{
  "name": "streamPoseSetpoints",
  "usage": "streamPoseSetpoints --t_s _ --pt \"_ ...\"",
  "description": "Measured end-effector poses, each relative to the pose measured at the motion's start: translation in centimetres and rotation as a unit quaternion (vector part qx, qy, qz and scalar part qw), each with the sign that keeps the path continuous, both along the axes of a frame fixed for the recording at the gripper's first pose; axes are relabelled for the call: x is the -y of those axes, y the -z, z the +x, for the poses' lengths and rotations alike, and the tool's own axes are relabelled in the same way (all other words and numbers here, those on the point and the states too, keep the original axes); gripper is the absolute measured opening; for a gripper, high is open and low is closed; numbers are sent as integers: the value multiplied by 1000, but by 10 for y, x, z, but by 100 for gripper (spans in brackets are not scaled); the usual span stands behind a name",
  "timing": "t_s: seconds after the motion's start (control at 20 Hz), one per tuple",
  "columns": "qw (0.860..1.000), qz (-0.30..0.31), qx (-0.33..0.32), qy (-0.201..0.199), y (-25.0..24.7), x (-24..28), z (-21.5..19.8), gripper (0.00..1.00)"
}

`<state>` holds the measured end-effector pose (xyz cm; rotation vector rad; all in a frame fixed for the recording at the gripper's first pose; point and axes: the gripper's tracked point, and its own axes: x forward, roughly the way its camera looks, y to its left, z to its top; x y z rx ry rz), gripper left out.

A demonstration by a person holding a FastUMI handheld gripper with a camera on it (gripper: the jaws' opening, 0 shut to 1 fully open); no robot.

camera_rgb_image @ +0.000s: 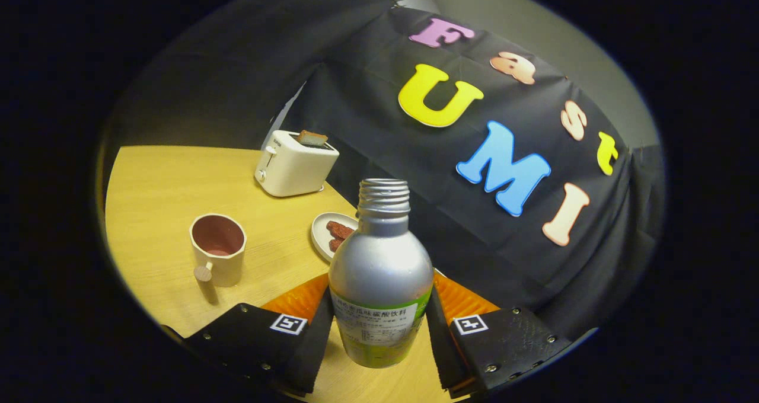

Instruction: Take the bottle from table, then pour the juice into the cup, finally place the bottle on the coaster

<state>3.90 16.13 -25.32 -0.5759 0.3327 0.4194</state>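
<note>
The hand-held gripper (379, 332) is tilted, its 2 fingers (314, 344) pressing on either side of the bottle (379, 272)

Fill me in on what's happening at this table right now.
A person's hand-held gripper is shut on a silver bottle, uncapped and held upright between the fingers. An orange coaster lies behind the bottle. The cup stands apart on the wooden table, so pouring has not started. Beyond sit a plate of food and a toaster.

Wooden table (160, 178): toaster (295, 165), cup (218, 249), plate (325, 232), orange coaster (302, 299).
</note>
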Motion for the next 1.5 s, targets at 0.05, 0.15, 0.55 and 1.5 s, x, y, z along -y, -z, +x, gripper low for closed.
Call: streamPoseSetpoints --t_s 0.05,0.15,0.55,1.5 --pt "1000 20 -11 6 2 5 1 75" --pt "998 57 -31 15 -3 8 11 75" --pt "969 241 -42 -28 -57 -7 22 75" --pt "943 328 -21 47 -72 -10 59 74"
